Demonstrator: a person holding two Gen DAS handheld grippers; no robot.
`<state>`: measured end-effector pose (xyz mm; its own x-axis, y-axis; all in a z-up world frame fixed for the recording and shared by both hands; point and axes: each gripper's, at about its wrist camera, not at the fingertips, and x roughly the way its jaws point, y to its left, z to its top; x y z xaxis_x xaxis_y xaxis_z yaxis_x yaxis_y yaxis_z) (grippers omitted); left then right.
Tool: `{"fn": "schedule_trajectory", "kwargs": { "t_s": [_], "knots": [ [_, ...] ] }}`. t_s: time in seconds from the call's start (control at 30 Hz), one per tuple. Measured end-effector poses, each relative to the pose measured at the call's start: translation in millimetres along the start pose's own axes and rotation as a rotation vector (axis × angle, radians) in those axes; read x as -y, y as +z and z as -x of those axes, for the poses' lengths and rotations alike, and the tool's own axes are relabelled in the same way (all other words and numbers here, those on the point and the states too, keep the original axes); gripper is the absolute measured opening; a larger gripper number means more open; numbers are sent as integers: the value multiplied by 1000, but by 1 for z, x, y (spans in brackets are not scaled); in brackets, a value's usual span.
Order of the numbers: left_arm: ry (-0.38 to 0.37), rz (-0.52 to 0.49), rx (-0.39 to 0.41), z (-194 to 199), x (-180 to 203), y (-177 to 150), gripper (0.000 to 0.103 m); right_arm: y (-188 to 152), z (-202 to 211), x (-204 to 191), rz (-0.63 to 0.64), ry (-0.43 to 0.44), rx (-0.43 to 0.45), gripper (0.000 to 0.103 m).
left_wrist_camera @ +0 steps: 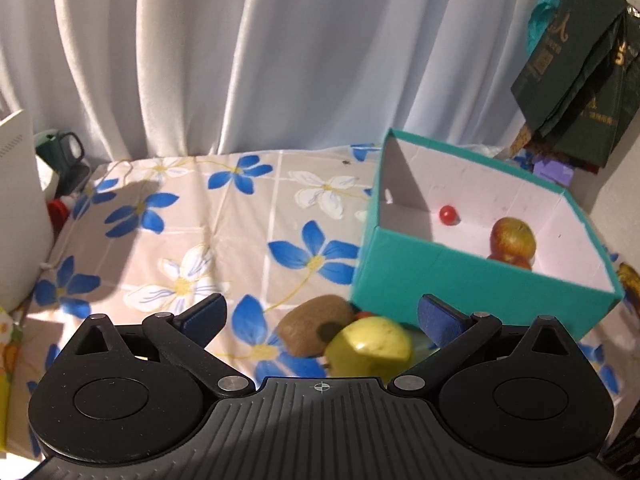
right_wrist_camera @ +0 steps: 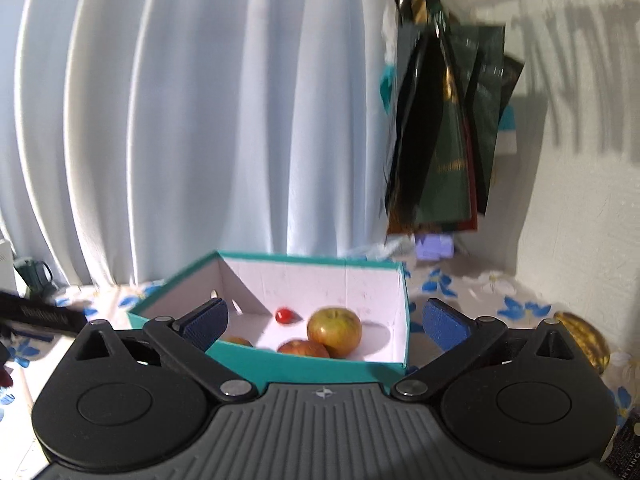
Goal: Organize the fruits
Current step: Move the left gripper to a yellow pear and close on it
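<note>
Two red-yellow apples (right_wrist_camera: pixel 335 331) and a small red cherry tomato (right_wrist_camera: pixel 283 315) lie in the teal box (right_wrist_camera: pixel 304 364) near the table's (left_wrist_camera: pixel 192 216) back right corner. Just outside its near wall sit a green apple (left_wrist_camera: pixel 370 346) and a kiwi (left_wrist_camera: pixel 310 326). My left claw (left_wrist_camera: pixel 322 314) gapes wide above these; my right claw (right_wrist_camera: pixel 326 318) stands wide, empty.

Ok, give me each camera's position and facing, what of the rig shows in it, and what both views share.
Left wrist: sits on the left gripper, angled down at the floral tablecloth, a kiwi and a green apple just ahead; its open fingers show.
Right wrist: sits on the right gripper, facing the teal box and curtain; its open fingers show.
Shared: the box, its apples, the small red fruit, curtain, hanging bags.
</note>
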<state>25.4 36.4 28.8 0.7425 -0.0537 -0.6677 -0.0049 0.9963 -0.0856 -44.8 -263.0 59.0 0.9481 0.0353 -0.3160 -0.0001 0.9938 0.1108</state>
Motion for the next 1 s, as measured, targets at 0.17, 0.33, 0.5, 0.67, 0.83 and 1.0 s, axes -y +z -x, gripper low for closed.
{"fn": "schedule_trajectory", "kwargs": {
  "t_s": [0.17,0.33,0.5,0.67,0.83,1.0],
  "knots": [
    [45,-108,9,-4,-3,-25,103,-16,7,-23,109,75,-84,103],
    [59,-150,-4,-7,-7,-36,103,-21,8,-31,89,103,-125,103],
    [38,-199,16,-8,-7,-39,103,-23,6,-34,57,106,-176,103],
    [-8,-207,1,-15,-6,-34,103,-24,4,-33,48,87,-201,103],
    [10,-184,-6,-27,-9,-25,103,-25,2,-33,42,67,-213,103],
    [-22,-177,-27,-38,-13,-15,103,-25,0,-32,42,53,-218,103]
  ]
}}
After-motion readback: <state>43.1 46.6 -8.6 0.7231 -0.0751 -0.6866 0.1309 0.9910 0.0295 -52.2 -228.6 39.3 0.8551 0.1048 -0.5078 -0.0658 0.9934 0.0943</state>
